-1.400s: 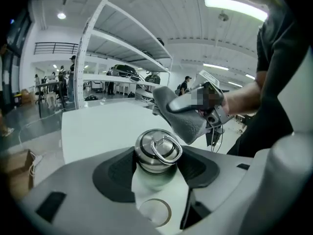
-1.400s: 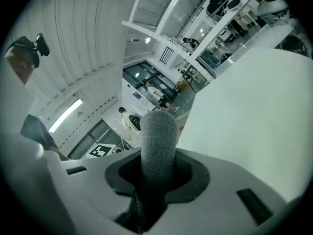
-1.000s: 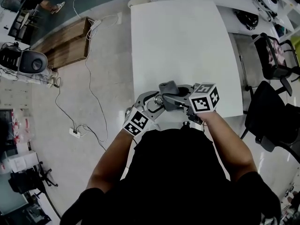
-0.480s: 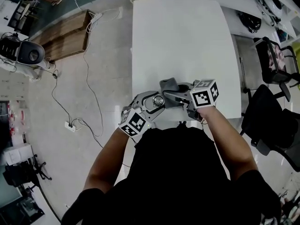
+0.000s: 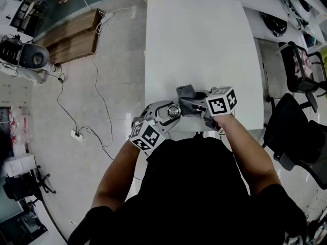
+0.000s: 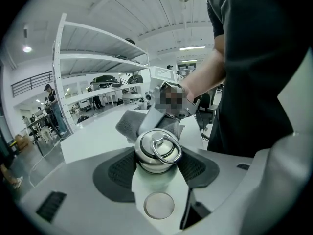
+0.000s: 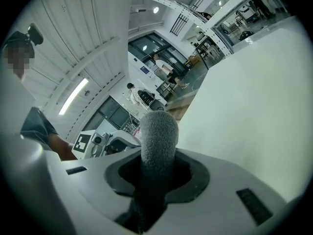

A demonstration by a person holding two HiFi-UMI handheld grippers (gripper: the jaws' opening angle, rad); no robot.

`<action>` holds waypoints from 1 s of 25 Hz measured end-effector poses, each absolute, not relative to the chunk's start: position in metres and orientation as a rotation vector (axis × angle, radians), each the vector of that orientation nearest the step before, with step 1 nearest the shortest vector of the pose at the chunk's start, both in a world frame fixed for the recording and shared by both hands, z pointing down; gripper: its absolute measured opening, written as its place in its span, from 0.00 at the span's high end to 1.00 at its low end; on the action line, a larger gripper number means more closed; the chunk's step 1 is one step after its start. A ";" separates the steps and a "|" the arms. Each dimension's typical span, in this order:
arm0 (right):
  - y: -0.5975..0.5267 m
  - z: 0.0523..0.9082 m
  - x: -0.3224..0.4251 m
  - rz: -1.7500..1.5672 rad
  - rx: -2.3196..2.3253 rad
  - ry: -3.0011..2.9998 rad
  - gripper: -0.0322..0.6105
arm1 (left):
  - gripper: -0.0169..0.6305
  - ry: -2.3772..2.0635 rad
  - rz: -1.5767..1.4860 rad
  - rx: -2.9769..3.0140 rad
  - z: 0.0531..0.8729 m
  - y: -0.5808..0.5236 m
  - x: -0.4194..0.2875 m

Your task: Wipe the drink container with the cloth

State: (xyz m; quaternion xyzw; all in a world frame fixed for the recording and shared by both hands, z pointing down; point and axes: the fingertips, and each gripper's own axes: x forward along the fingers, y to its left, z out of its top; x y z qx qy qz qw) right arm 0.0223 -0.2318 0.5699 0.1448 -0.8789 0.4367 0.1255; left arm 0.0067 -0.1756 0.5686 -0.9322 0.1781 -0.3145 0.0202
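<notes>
Head view, looking steeply down: both of my tools meet over the near edge of a white worktop [image 5: 199, 50], close against my body. My left tongs [image 6: 157, 169] are closed on the drink container [image 6: 156, 151], a steel bottle; the ribbed pads clamp it from both sides just under its lid. My right tongs [image 7: 157, 173] are closed on the cloth [image 7: 159, 136], a grey wad that stands up out of them as a rounded roll. In the left gripper view the cloth sits just behind the lid; I cannot tell whether it touches. The lid, with its metal carry ring, faces up towards the head camera and partly towards the left gripper camera. So I judge the container's long axis to be near upright, lid end up and tipped a little back towards me. Its body is hidden below the tongs, and I cannot tell whether its base rests on the worktop. Risks as I see them: the grip is narrow, on smooth steel, so a hard sideways push from the cloth could twist or slide the bottle out, and this near the edge it could fall to the floor. The cloth could catch on the ring. If too little cloth is exposed, the right tongs' hard tips could scrape the metal.
</notes>
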 end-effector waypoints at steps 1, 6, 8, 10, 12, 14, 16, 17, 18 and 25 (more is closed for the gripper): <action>-0.232 0.572 0.023 1.269 0.430 -2.554 0.78 | 0.56 0.550 -0.981 -2.887 0.568 -0.175 0.006; -0.235 0.586 0.029 1.266 0.467 -2.517 0.78 | 0.56 0.533 -1.004 -2.863 0.568 -0.171 0.006; -0.235 0.591 0.029 1.266 0.476 -2.503 0.78 | 0.56 0.527 -1.005 -2.853 0.569 -0.169 0.006; -0.235 0.598 0.030 1.267 0.486 -2.488 0.78 | 0.56 0.523 -1.006 -2.847 0.569 -0.168 0.006; -0.235 0.605 0.031 1.266 0.499 -2.470 0.78 | 0.56 0.520 -1.007 -2.844 0.569 -0.167 0.006; -0.236 0.611 0.033 1.258 0.514 -2.451 0.78 | 0.56 0.517 -1.010 -2.838 0.569 -0.166 0.007; -0.237 0.618 0.034 1.246 0.533 -2.430 0.78 | 0.56 0.513 -1.009 -2.834 0.569 -0.166 0.008; -0.238 0.621 0.034 1.237 0.543 -2.418 0.78 | 0.56 0.512 -1.007 -2.834 0.569 -0.166 0.008; -0.239 0.625 0.034 1.224 0.552 -2.406 0.78 | 0.56 0.512 -1.005 -2.834 0.569 -0.165 0.008; -0.246 0.646 0.038 1.112 0.646 -2.318 0.78 | 0.56 0.507 -0.981 -2.830 0.569 -0.165 0.008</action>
